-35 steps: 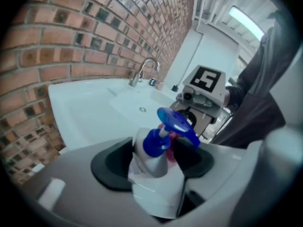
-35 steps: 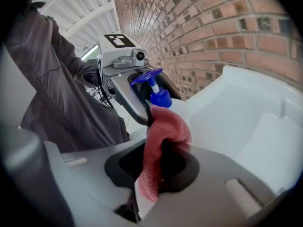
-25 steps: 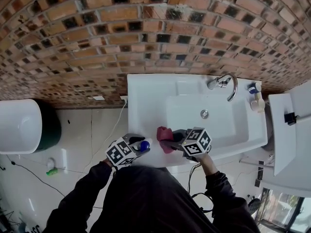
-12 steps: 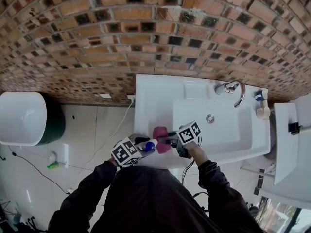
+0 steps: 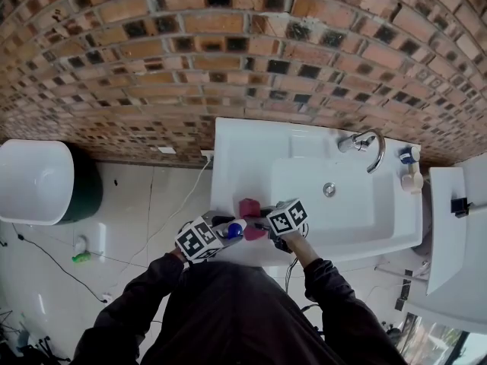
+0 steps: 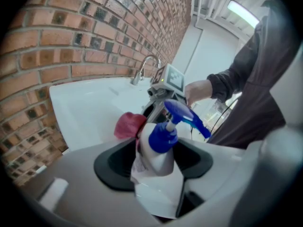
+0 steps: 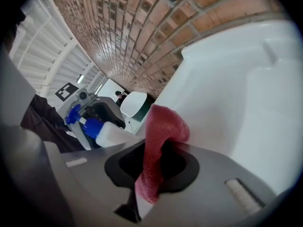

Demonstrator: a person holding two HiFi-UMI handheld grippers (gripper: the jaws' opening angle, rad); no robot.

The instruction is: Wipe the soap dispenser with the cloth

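Soap dispenser [image 6: 158, 148] sits between the left tongs [image 6: 157, 171] (jaws just been opening).

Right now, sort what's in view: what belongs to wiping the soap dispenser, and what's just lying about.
For the job: soap dispenser, held in the left gripper, whose jaws have just been opening slightly; red cloth, pinched in the right gripper.

Just there: sink; faucet; small bottle on the sink's corner; white container at the left; green item on the floor.
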